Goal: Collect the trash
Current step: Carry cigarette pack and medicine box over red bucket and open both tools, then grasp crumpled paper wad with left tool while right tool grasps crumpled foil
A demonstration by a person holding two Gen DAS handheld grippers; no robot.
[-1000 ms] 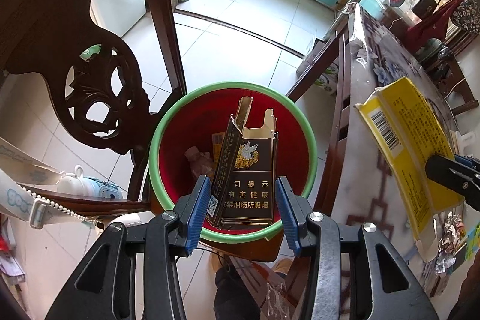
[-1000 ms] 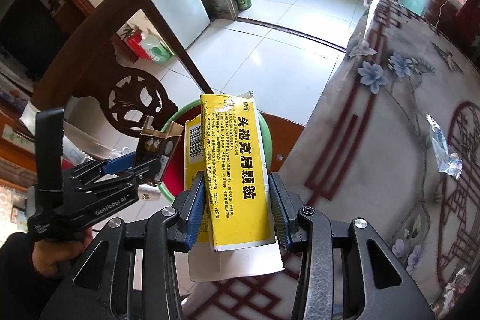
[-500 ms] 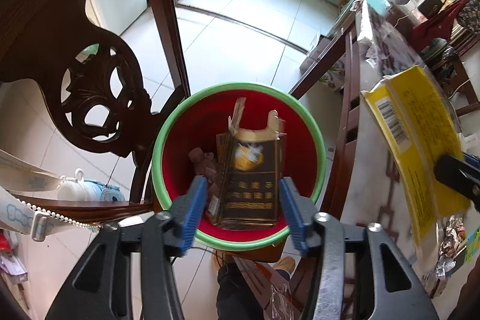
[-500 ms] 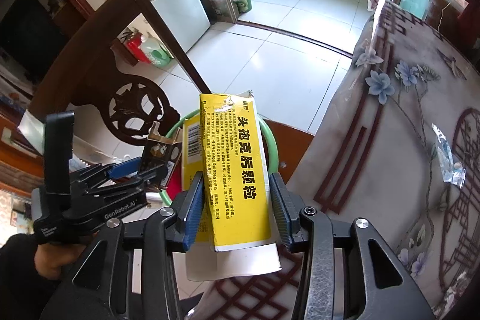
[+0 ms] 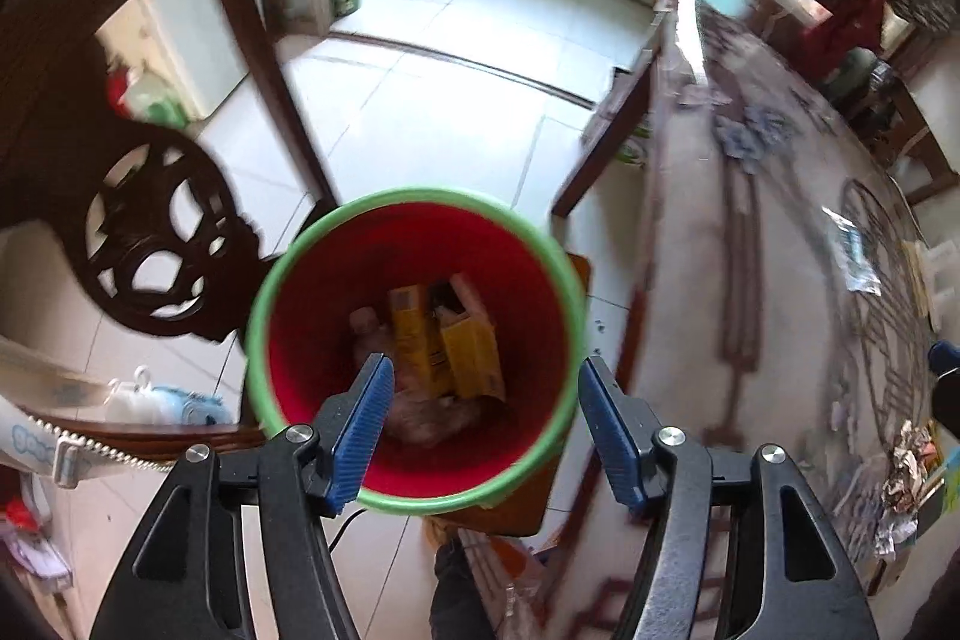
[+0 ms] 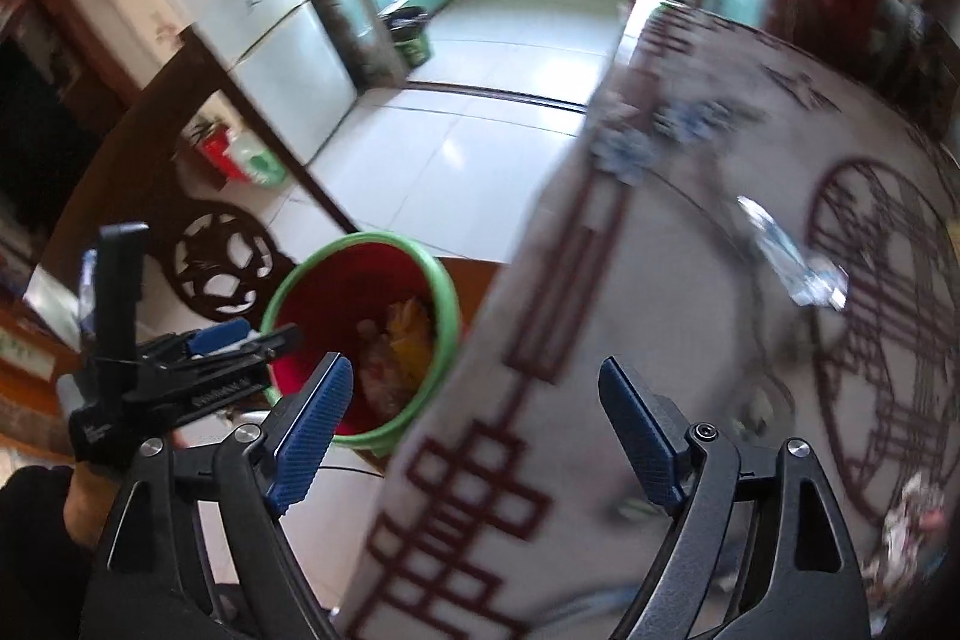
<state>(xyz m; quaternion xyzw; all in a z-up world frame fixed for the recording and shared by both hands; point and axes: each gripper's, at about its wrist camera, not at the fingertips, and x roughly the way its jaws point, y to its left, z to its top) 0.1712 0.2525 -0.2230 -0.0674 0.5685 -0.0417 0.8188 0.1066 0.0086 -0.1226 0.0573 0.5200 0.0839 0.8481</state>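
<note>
Bin (image 5: 414,208), red inside with green rim, is set on the floor just beside the desk (image 6: 690,340) edge; yellow boxes (image 5: 444,340) and other scraps are seen lying at its bottom.

Left tongs (image 5: 483,430): spread wide, nothing held, poised directly above the bin mouth. In the right view these tongs (image 6: 240,340) are seen at 9 o'clock, over the near rim.

Right tongs (image 6: 474,436): spread wide, nothing held, poised over the desk edge, the bin (image 6: 360,334) lying at 10 o'clock.

Remaining trash: a clear wrapper (image 6: 792,256) is seen on the desk at 2 o'clock from the right tongs, well apart, its long axis running from 10 to 4 o'clock; crumpled foil (image 6: 912,514) lies at 3 o'clock near the frame edge. In the left view the wrapper (image 5: 852,250) is at 2 o'clock and the foil (image 5: 906,466) at 3 o'clock.

Judgement: the right tongs are the nearer to both pieces; a reach toward 2 o'clock, with fingers set across the wrapper's long axis, is likely called for. Motion blur leaves finer detail untold.
</note>
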